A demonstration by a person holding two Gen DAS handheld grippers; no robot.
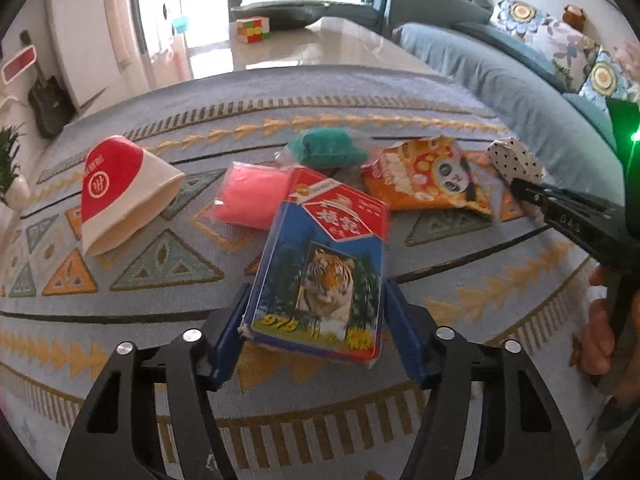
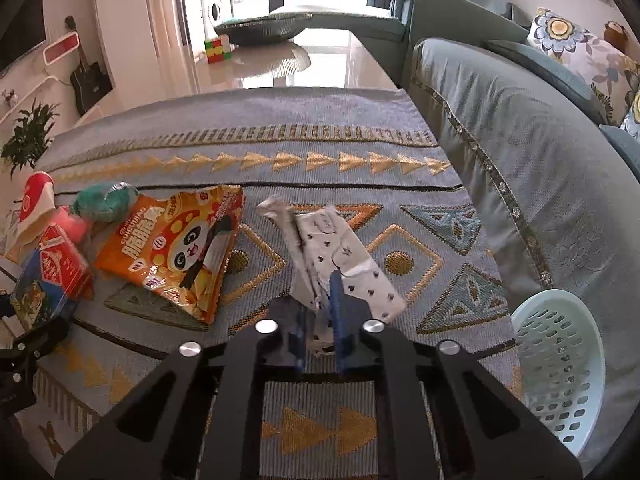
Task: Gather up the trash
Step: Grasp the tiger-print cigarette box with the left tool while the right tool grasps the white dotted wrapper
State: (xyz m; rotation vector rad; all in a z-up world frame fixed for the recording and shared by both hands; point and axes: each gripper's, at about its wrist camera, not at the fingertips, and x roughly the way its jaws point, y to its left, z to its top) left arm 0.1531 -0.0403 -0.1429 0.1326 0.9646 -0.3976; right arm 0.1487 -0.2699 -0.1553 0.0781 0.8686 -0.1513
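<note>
Between your left tongs (image 1: 316, 316) sits the blue and red card box with the tiger picture (image 1: 320, 268) — the blue fingers (image 1: 230, 344) press on both of its long sides and it tilts up off the grey patterned cloth (image 1: 168, 120) that covers the worktop. Your right tongs (image 2: 322, 312) are clamped on the crumpled white paper with small black dots (image 2: 340, 256); its bunched lower end is pinched between the blue fingers (image 2: 340, 320) while the rest fans out ahead of them, above the cloth.

Beyond the card box, on the cloth, lie a pink wad in clear plastic (image 1: 250, 196) touching the box's far corner, a green wad in clear plastic (image 1: 326, 148) just behind it, and a squashed red and white paper cup (image 1: 120, 192) on its side, off to the left. An orange snack bag with a panda face (image 2: 176, 248) lies flat between the card box and the dotted paper, near both.

On your right, a pale green perforated plastic basket (image 2: 560, 364) leans against the grey-blue sofa (image 2: 520, 140), beside the cloth's edge and well apart from the left tongs. Far back, a colourful puzzle cube (image 1: 253, 30) stands on the glossy bare part of the worktop (image 1: 320, 44).
</note>
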